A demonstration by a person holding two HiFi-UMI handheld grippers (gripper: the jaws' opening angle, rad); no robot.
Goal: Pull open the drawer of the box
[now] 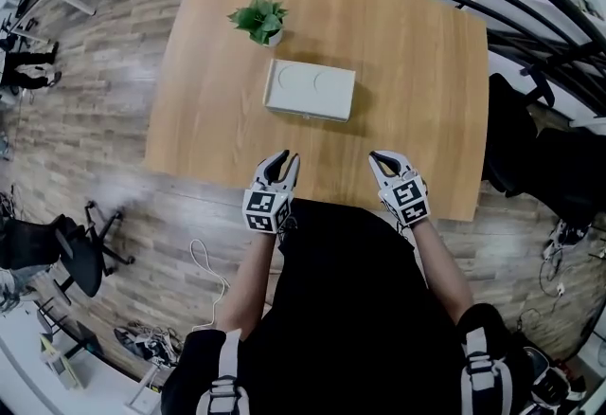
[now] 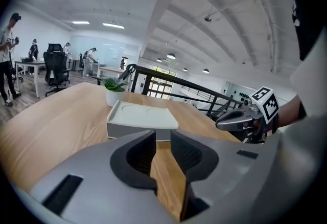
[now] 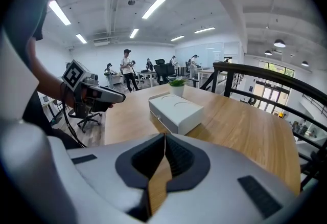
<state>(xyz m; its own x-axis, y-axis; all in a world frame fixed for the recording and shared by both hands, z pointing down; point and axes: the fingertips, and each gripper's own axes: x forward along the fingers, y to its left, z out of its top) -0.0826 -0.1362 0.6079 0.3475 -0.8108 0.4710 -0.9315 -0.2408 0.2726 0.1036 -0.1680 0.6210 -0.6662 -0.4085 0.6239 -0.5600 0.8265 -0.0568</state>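
No progress is registered: the drawer point(image 3: 161, 118) of the white box point(image 1: 310, 90) (placed mid-way on the wooden table point(image 1: 417, 100), near a potted plant point(image 1: 258, 20)) is seen closed, with the left gripper point(image 1: 288, 158) held apart-jawed and empty and the right gripper point(image 1: 379, 157) held with jaws together, both well short of it.

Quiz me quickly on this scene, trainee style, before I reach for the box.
1. True or false: the left gripper is touching the white box.
2. Which has its jaws shut? A) left gripper B) right gripper C) both
3. What stands on the table just beyond the white box?
Key: 1 false, the left gripper is open, empty and short of the box, near the table's near edge. 2 B. 3 the potted plant.
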